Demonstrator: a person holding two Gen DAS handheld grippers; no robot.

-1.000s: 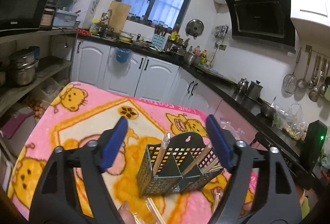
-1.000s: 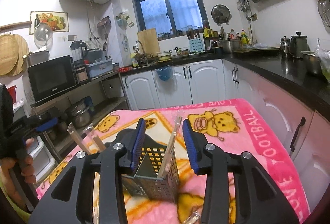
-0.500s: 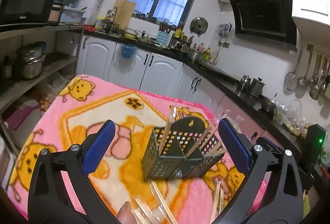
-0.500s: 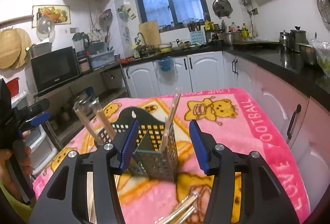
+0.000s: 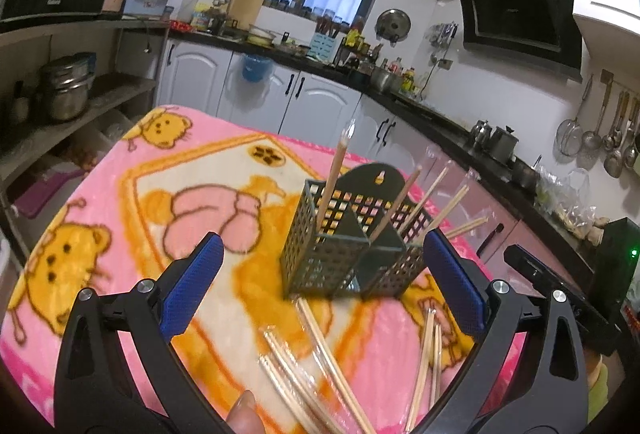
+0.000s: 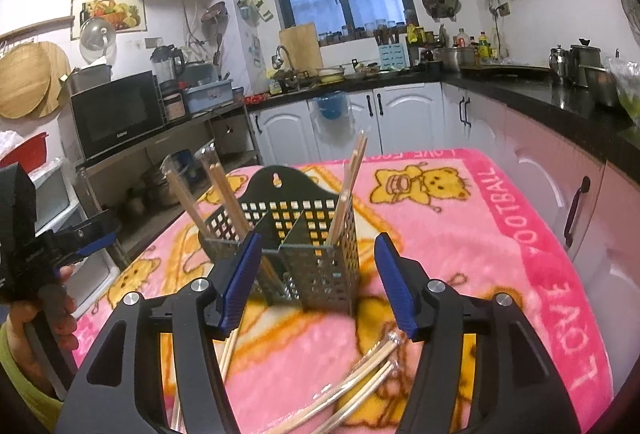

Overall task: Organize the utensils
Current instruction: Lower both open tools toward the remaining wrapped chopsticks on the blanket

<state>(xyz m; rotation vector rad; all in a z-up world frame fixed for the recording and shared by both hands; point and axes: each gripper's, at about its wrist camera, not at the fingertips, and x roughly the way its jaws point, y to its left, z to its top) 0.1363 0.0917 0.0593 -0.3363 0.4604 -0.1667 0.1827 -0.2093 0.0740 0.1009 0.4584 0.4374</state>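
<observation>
A dark perforated metal utensil caddy [image 5: 340, 254] stands on the pink bear blanket [image 5: 120, 218], with wrapped wooden chopsticks [image 5: 334, 174] upright in its compartments. It also shows in the right wrist view [image 6: 316, 254] with chopsticks [image 6: 348, 190] in it. Loose wrapped chopsticks [image 5: 316, 366] lie on the blanket in front of it, and more loose chopsticks [image 6: 360, 370] show in the right view. My left gripper [image 5: 320, 294] is open and empty, in front of the caddy. My right gripper [image 6: 316, 282] is open and empty, its fingers on either side of the caddy's near corner.
Kitchen counters [image 5: 432, 110] and white cabinets [image 6: 400, 122] run behind the table. A shelf with pots [image 5: 64, 94] and a microwave [image 6: 116, 114] stands to the left. The left gripper and hand [image 6: 44, 274] show at the left edge of the right view.
Both grippers have pulled back from the caddy and opened wider. The right gripper let go of the chopsticks, which now stand in the caddy. More loose chopsticks have come into view.
</observation>
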